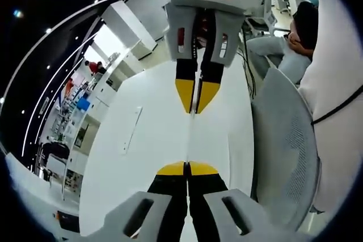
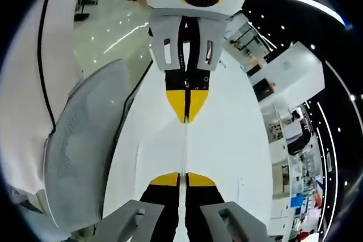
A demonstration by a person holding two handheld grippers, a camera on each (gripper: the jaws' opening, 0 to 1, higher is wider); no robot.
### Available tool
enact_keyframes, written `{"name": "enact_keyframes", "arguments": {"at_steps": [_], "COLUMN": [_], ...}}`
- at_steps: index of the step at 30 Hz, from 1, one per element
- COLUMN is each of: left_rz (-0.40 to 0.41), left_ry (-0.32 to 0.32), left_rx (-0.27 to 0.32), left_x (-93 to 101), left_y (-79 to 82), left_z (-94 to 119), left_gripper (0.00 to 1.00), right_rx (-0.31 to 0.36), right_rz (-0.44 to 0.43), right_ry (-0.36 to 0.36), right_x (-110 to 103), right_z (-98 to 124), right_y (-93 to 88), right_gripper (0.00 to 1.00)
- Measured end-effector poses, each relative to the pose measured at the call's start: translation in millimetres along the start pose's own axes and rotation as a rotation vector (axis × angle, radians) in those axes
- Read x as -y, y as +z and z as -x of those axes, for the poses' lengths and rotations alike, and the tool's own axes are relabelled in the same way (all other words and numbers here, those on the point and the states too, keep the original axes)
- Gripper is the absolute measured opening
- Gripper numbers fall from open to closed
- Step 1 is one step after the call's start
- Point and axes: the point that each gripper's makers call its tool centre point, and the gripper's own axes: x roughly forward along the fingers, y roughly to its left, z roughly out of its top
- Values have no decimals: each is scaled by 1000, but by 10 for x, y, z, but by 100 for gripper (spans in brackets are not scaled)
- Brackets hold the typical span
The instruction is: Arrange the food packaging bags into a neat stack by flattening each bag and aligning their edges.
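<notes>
Grippers face each other across a white table (image 1: 142,140), and between them runs a thin pale edge that we take to be a bag (image 1: 191,134) held edge-on.

In the left gripper view, our left gripper (image 1: 187,168) rises from the bottom centre, its yellow-tipped jaws pressed together on the near end of that edge. The right gripper (image 1: 196,96) hangs down from the top centre, its yellow tips likewise pinched on the far end. The bag reads only as a fine line in the middle of the frame, so we cannot tell its print or how many layers it has. A grey mesh chair (image 1: 283,151) fills the right side, with a person in white (image 1: 340,72) at the far right edge.

In the right gripper view, the right gripper (image 2: 182,178) comes up from the bottom centre, jaws clamped on the same thin bag (image 2: 185,145). The left gripper (image 2: 186,106) reaches down from the top centre, tips closed on the other end. The chair (image 2: 85,140) sits at the left, the table (image 2: 227,140) spreads to the right.

We judge the step in hand to be pulling one bag taut to flatten it. Next, we think, both ends must come down together and level onto the table, released only once the bag lies flat.
</notes>
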Motion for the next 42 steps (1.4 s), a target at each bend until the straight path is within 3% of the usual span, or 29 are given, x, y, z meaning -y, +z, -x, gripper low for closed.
{"name": "enact_keyframes", "arguments": {"at_steps": [42], "left_rz": [5], "left_ry": [16], "left_rx": [4], "left_x": [-91], "left_y": [-26], "left_z": [12], "left_gripper": [0], "right_rx": [-7], "right_rz": [-46], "right_ry": [-9], "right_x": [31], "right_z": [104], "right_y": [-95], "right_gripper": [0]}}
